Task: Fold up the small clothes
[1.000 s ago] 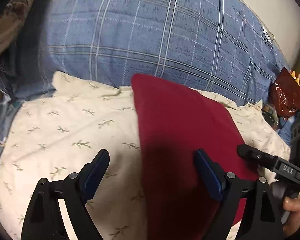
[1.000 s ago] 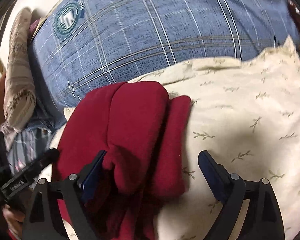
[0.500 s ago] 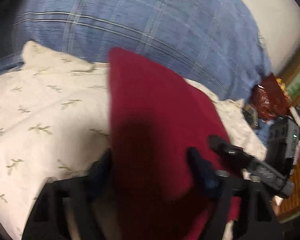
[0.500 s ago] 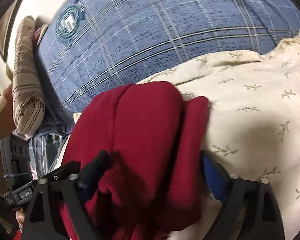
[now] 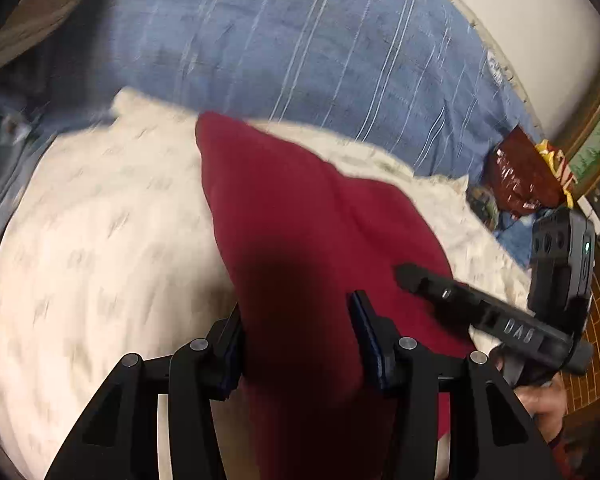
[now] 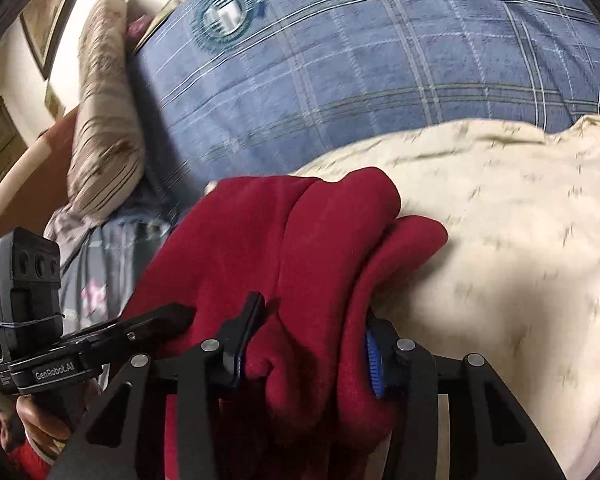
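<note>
Left wrist view: red garment lying on cream leaf-print cloth, spread over blue plaid bedding. Left gripper straddling the garment's near edge, jaws closing, red fabric between the blue pads; cannot tell whether the pads press it yet. Right gripper seen reaching in from the right, tip over the same garment, held by a hand. Red snack bag at far right, past the cream cloth. Picture smeared by motion.

Right wrist view: garment bunched in thick folds on the cream cloth, its far end near the plaid bedding. Right gripper closing, a rolled fold of red fabric filling the gap between the pads and touching both. Left gripper coming in from the left, tip at the garment's left edge. Striped pillow upright at far left, against the bedding.
</note>
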Motion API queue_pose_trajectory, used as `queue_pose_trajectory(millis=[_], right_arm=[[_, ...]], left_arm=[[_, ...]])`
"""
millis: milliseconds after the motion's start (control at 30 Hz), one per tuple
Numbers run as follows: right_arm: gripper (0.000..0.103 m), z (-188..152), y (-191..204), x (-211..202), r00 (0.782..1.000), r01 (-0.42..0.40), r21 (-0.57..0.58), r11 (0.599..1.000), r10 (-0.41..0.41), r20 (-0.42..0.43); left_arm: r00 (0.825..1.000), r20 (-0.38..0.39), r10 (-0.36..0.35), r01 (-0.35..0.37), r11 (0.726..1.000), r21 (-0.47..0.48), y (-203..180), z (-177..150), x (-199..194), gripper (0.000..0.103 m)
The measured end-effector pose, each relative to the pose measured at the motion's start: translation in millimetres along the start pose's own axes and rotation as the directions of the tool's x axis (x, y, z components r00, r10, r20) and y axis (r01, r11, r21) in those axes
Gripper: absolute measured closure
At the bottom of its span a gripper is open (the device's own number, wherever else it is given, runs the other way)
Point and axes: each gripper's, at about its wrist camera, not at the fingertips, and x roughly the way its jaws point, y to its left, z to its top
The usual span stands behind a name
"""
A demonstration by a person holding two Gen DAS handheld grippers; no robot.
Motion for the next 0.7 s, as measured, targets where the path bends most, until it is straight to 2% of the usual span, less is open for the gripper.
queue_pose_trajectory(millis=[67,167,200,267,333,467,533,567,633,667,700], right_arm=[[0.051,-14.6,2.1,-4.4,1.0,0.011,0.015,1.0,-0.01,-0.024],[0.048,-26.2,-1.6,-21.4,0.99,0.142,0.018,0.99,-0.142,0.001],[0.048,-26.5,-3.0,-33.2,0.988,0.154,0.033,0.988,-0.155,0.028],[0.048,-26.2,0.0,-53.2,0.989,0.13,0.037,0.991,-0.132,0.07],[0.048,-25.7,21.3,-61.4,0.991,0.112,-0.054,0.992,-0.107,0.075],[0.057,-28.5,55.3,-45.9,0.995,0.086,-0.174,0.981,-0.076,0.065],[0.07,-29.7,65.1,-28.9,0.991,0.131,-0.213,0.968,-0.122,0.055],[0.072,-33.2,64.9,-17.6,0.978,0.208,-0.243,0.948,-0.199,0.06],[0.073,-38.1,53.5,-0.7,0.963,0.266,-0.236,0.935,-0.271,0.012],[0.073,-41.4,44.2,3.6,0.968,0.244,-0.207,0.948,-0.252,-0.015],[0.073,-43.2,40.6,1.1,0.973,0.227,-0.187,0.956,-0.23,0.004]], left_arm=[[0.999,-0.016,0.048,-0.048,0.999,-0.006,4.1,-21.2,-1.6,0.055],[0.995,0.029,0.093,-0.093,0.996,-0.002,2.9,-30.0,-13.7,0.051],[0.992,0.05,0.12,-0.12,0.993,0.004,1.4,-28.8,-18.7,0.05],[0.981,0.105,0.161,-0.164,0.986,0.019,-4.6,-28.0,-29.3,0.047],[0.97,0.151,0.189,-0.195,0.981,0.025,-10.4,-28.7,-32.5,0.037],[0.962,0.183,0.201,-0.209,0.978,0.025,-17.9,-47.4,-24.9,0.036],[0.953,0.192,0.234,-0.249,0.967,0.056,-18.8,-54.2,-15.9,0.036],[0.949,0.191,0.25,-0.267,0.961,0.073,-19.0,-56.6,-13.2,0.035],[0.95,0.196,0.242,-0.263,0.961,0.09,-20.6,-54.5,-6.6,0.03],[0.948,0.202,0.248,-0.27,0.958,0.092,-22.0,-55.0,-6.2,0.03],[0.946,0.206,0.251,-0.275,0.957,0.094,-21.8,-54.4,-8.3,0.03]])
